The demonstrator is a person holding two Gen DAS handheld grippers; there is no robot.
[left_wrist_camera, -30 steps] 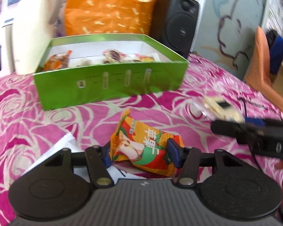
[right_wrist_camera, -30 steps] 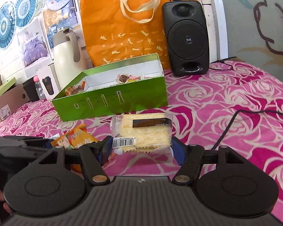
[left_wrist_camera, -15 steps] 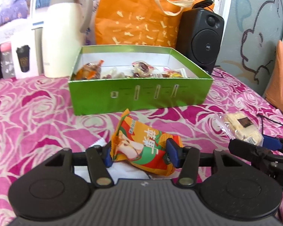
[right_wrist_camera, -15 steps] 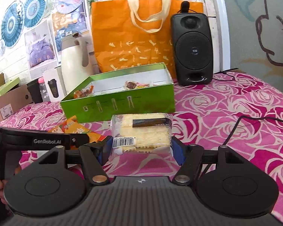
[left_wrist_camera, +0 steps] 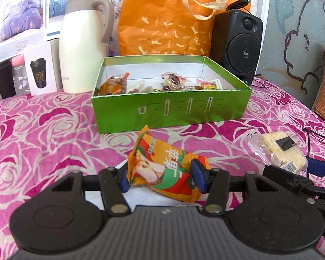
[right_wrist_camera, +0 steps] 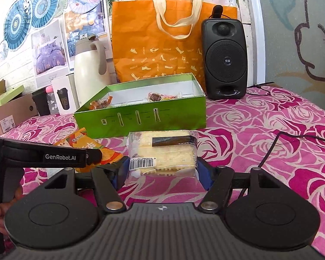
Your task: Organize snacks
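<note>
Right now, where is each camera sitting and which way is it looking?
Left wrist view: sits on the left gripper, looking along its fingers at the orange snack packet it grips; the right gripper shows at the right.
Right wrist view: sits on the right gripper, which grips a clear cracker pack; the left gripper and the person's hand show at the left.
Both face the green box, orange bag and black speaker.

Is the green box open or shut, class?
Open: the green box has no lid on, and wrapped snacks show inside over its front wall.
</note>
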